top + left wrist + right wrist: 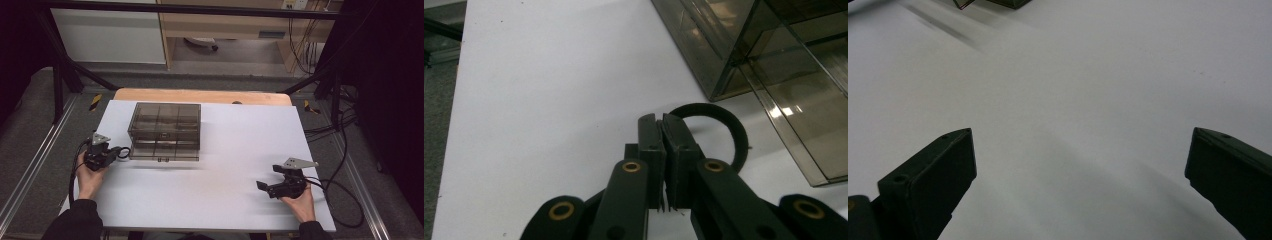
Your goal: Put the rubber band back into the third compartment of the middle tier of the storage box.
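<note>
The left hand-held gripper (663,122) has its two black jaws pressed together on the near rim of a thin black ring-shaped band (724,120), perhaps a hair tie or rubber loop, and this band lies flat on the white counter (225,150) just beside the front left corner of the smoky transparent plastic box with inner compartments (165,131). From this hand-held gripper the box is directly ahead and a little to the right in the left gripper view, so near that the far side of the band is almost at the wall of the box (744,70), though I cannot tell if they touch. In the high view the left hand-held gripper (120,151) is near the left edge of the counter and points to the box, whose long axis runs parallel to the far edge of the counter. The right hand-held gripper (261,185) rests near the front right corner of the counter, well apart from the box, with its jaws wide open and nothing between them; the right gripper view shows bare white surface between its jaws (1080,165). So I judge the left hand is the nearer one for bringing the band to the box, and the lid seems still closed. I can read no brand, label or writing on any thing.
</note>
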`<state>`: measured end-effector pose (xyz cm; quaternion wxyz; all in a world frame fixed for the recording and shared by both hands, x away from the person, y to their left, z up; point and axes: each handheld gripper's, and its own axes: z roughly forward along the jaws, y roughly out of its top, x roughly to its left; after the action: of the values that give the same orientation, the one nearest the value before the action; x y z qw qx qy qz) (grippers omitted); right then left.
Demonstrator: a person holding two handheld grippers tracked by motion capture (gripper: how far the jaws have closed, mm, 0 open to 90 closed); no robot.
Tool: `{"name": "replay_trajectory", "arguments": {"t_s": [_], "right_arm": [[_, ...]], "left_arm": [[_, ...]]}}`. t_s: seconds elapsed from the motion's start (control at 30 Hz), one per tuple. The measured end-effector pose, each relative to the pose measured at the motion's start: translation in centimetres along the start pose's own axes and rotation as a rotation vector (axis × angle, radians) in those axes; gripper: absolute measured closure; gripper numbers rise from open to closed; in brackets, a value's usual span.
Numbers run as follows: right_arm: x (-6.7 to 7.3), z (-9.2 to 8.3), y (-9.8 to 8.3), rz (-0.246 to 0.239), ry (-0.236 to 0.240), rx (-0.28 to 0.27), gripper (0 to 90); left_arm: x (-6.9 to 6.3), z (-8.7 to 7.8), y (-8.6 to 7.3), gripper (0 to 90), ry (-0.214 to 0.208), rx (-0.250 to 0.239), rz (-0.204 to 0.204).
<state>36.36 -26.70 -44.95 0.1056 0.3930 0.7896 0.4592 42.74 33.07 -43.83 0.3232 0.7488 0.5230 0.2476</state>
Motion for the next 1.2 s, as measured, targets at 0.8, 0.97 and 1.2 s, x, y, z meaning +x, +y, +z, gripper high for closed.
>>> {"name": "replay_trajectory", "arguments": {"t_s": [0.8,0.97,1.2], "right_arm": [[0.0,0.0,0.0,0.0,0.0,0.001,0.7],[0.0,0.0,0.0,0.002,0.0,0.001,0.6],[0.0,0.0,0.0,0.002,0.0,0.002,0.7]], "left_arm": [[0.1,-1.7,0.2,86.7,-0.002,-0.029,0.001],[0.2,-2.0,0.3,86.7,0.005,-0.033,0.004],[0.3,-2.5,0.5,86.7,0.001,-0.046,-0.002]]}}
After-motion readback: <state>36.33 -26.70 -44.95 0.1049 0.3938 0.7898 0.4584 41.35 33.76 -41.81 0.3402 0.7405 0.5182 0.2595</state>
